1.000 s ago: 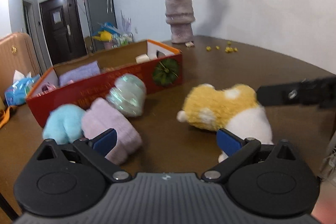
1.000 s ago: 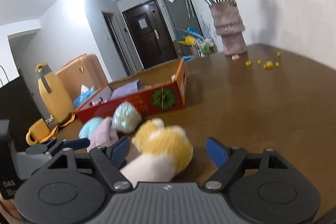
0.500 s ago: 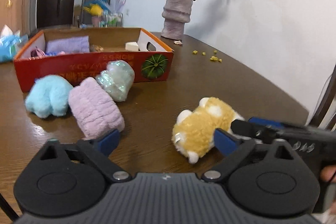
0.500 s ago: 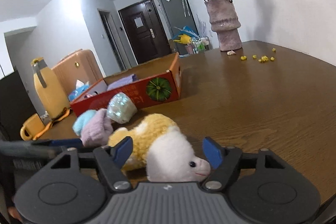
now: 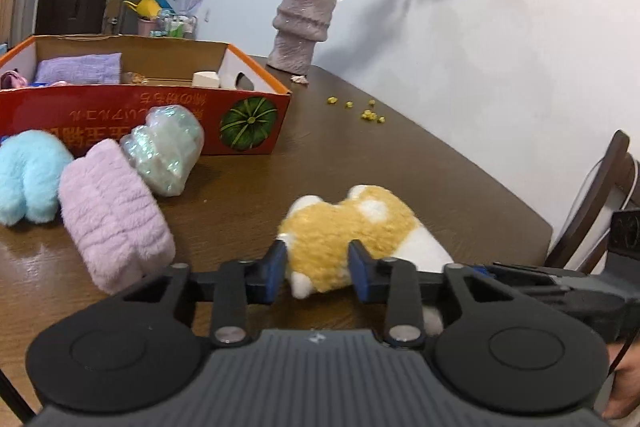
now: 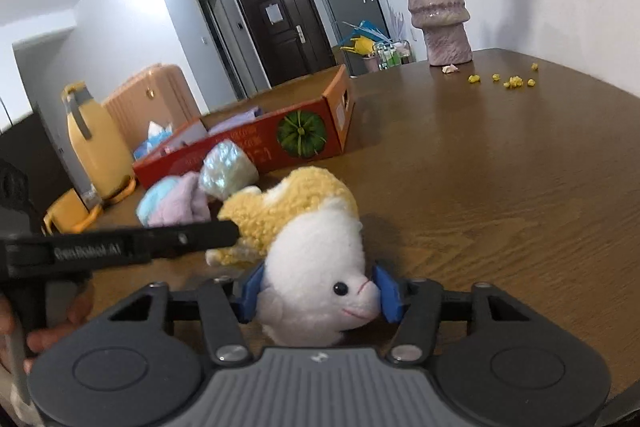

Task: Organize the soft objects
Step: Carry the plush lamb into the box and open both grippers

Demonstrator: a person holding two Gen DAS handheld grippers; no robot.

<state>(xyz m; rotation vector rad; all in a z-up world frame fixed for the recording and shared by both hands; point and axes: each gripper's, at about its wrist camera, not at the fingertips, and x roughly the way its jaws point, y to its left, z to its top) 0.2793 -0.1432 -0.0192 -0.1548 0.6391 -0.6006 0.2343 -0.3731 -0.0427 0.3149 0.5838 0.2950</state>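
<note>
Yellow-and-white plush (image 6: 308, 227) lying on brown wood surface (image 6: 500, 167), just short of red box (image 5: 140, 115), held at both ends. Left gripper (image 5: 318, 267) with fingers (image 5: 276, 269) just closed in, now narrow and pinching the yellow rear; right gripper (image 6: 318, 291) with fingers (image 6: 386, 291) also just closed in, pressed on the white head, one beside the snout. Near the box front: blue plush (image 5: 28, 175), pink plush (image 5: 112, 211) and shiny pouch (image 5: 168, 147), touching one another. Inside the box, purple cloth (image 5: 80, 69) and small items hard to make out. Likely risks: two grips pulling apart could stretch the toy or slip off the fur; shallow pinch on the rear could take pile only and drop it; swing toward the box could knock the pink plush or pouch. Hidden: plush underside and middle behind gripper bodies, most of the box floor, hands cut off at frame edges. Vase (image 5: 300, 23) of dried roses well behind, yellow crumbs (image 5: 368, 111) scattered nearby.
</note>
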